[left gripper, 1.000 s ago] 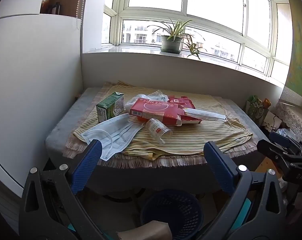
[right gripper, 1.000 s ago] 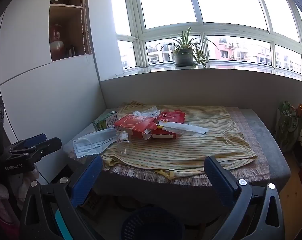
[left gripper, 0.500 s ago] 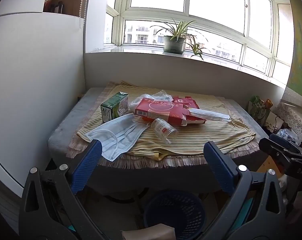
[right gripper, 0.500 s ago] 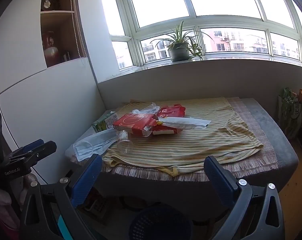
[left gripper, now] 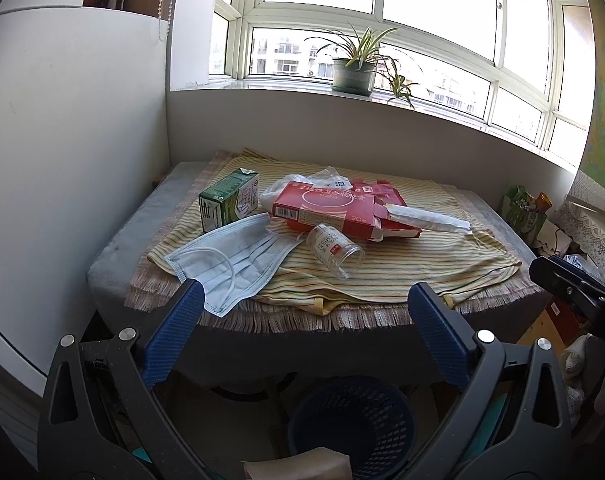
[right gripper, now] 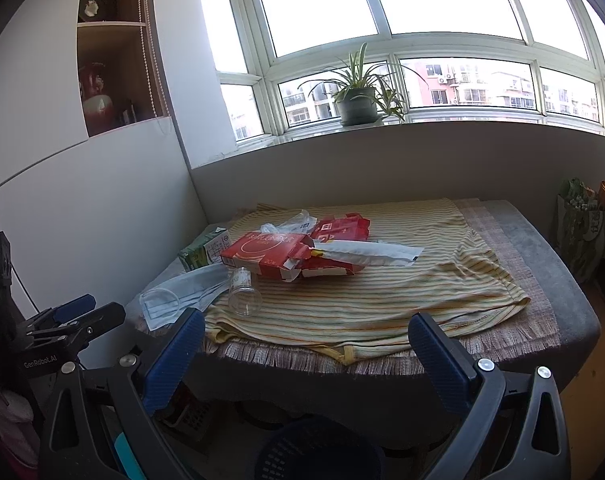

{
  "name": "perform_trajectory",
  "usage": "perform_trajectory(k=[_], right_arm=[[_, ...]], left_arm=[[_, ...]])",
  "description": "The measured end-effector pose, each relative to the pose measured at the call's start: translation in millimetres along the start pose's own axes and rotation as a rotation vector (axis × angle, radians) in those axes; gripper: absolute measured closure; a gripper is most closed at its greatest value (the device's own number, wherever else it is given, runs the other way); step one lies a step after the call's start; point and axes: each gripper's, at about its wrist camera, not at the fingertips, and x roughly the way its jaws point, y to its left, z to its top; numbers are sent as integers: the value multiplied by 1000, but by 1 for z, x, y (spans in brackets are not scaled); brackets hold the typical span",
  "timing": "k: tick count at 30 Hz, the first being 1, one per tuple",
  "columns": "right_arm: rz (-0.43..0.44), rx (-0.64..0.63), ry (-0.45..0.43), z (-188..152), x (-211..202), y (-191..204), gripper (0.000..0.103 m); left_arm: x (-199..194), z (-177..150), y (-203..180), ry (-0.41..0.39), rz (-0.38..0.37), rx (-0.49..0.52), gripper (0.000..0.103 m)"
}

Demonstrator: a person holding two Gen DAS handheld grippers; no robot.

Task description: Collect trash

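Trash lies on a striped cloth (left gripper: pixel 402 264) over a low table: a blue face mask (left gripper: pixel 230 260), a green carton (left gripper: pixel 226 204), a red box (left gripper: pixel 326 208), a clear plastic cup (left gripper: pixel 334 246) on its side, a white wrapper (left gripper: pixel 430 220) and crumpled clear plastic (left gripper: pixel 326 178). A dark blue mesh bin (left gripper: pixel 354 424) stands on the floor below the table's front edge. My left gripper (left gripper: pixel 304 300) is open, short of the table, above the bin. My right gripper (right gripper: pixel 306 336) is open too, facing the table front, with the mask (right gripper: pixel 182 292), cup (right gripper: pixel 244 294) and red box (right gripper: pixel 266 256) ahead on its left.
A white cabinet wall (left gripper: pixel 62 160) closes the left side. A potted plant (left gripper: pixel 354 68) sits on the windowsill behind. Bags (right gripper: pixel 582 224) stand on the floor at the right. The left gripper's body (right gripper: pixel 62 336) shows at the right wrist view's left edge.
Both grippers have drifted a little closer to the table, so the trash looks slightly larger and nearer. Nothing on the table has moved and both stay open.
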Motion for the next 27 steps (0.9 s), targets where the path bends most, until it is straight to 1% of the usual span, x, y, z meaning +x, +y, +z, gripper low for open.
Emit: perform_trajectory(k=[6, 17, 19, 23, 27], right_arm=[[12, -11, 36, -2, 8, 3, 0], [2, -43, 33, -1, 10, 9, 0], [9, -39, 31, -1, 10, 9, 0], [45, 10, 18, -1, 8, 5, 0], [50, 9, 25, 2, 11, 5, 0]], left_arm=[[0, 1, 2, -2, 4, -2, 0], [2, 1, 2, 3, 0, -1, 0], [2, 1, 2, 4, 0, -1, 0], [2, 0, 2, 3, 1, -1, 0], [2, 0, 2, 4, 0, 0, 0]])
